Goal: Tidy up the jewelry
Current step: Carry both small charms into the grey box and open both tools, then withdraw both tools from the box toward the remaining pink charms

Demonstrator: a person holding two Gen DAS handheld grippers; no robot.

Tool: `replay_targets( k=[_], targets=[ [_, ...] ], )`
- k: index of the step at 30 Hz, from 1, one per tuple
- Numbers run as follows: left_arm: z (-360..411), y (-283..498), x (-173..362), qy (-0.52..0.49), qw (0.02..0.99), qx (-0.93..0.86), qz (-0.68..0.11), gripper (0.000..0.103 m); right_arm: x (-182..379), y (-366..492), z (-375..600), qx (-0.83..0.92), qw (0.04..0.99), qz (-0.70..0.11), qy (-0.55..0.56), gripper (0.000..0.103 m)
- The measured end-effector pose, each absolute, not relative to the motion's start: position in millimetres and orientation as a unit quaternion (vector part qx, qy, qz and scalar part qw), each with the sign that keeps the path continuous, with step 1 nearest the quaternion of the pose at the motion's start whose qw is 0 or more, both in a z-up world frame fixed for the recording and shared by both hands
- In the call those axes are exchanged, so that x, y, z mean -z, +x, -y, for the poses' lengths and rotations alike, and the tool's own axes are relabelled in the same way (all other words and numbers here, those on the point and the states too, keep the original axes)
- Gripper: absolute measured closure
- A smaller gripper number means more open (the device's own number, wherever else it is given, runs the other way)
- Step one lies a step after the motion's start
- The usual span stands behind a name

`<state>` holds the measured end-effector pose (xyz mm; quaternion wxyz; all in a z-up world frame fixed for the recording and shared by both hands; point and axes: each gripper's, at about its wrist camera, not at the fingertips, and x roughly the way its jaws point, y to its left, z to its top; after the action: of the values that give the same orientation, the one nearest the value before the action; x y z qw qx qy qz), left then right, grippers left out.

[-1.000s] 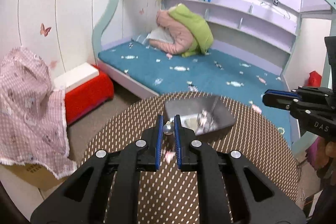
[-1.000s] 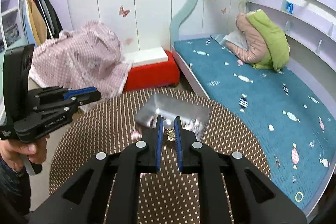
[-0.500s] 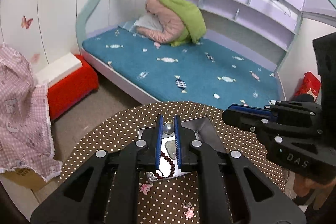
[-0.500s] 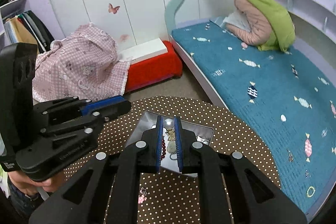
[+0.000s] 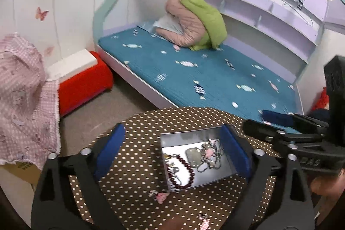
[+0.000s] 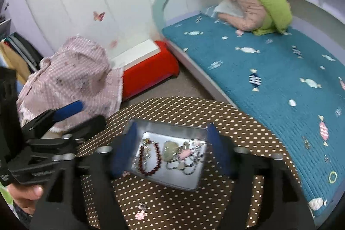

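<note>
A silver metal tray (image 5: 216,177) (image 6: 168,181) sits on the round brown polka-dot table (image 5: 138,156) (image 6: 179,105). It holds a dark red bead bracelet (image 5: 183,174) (image 6: 151,157), a pale green pendant (image 5: 193,155) (image 6: 169,149), silver chains (image 6: 189,162) and a pink charm (image 6: 185,153). My left gripper (image 5: 172,151) is open above the tray, empty. My right gripper (image 6: 170,150) is open over the tray, empty. Each gripper shows in the other's view: the right one (image 5: 291,135), the left one (image 6: 54,133).
Small pink charms lie loose on the table in front of the tray (image 5: 159,196) (image 6: 141,215). Behind the table are a bed with a blue cover (image 5: 204,70), a red box (image 5: 84,83) and a pink checked cloth (image 5: 21,87) at the left.
Both grippers have opened wide from shut. The pearl-like pieces they held are gone from between the fingers, and more jewelry now lies in the tray.
</note>
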<state>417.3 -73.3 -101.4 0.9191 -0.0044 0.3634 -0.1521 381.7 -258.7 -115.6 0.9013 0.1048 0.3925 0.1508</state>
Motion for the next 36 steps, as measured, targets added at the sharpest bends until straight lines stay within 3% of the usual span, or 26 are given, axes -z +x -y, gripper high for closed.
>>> replay_targets(
  k=[1, 14, 36],
  targets=[
    [70, 413, 99, 0.0, 0.924, 0.142, -0.356, 0.011, 115, 378, 262, -0.153, 0.902, -0.387, 0.113, 0.007],
    [38, 327, 77, 0.032, 0.957, 0.086, -0.276, 0.007, 91, 324, 277, -0.128, 0.924, -0.343, 0.111, 0.007],
    [-5, 237, 67, 0.004, 0.972, 0.061, -0.229, 0.007, 74, 224, 252, -0.106, 0.957, -0.265, 0.058, 0.007]
  ],
)
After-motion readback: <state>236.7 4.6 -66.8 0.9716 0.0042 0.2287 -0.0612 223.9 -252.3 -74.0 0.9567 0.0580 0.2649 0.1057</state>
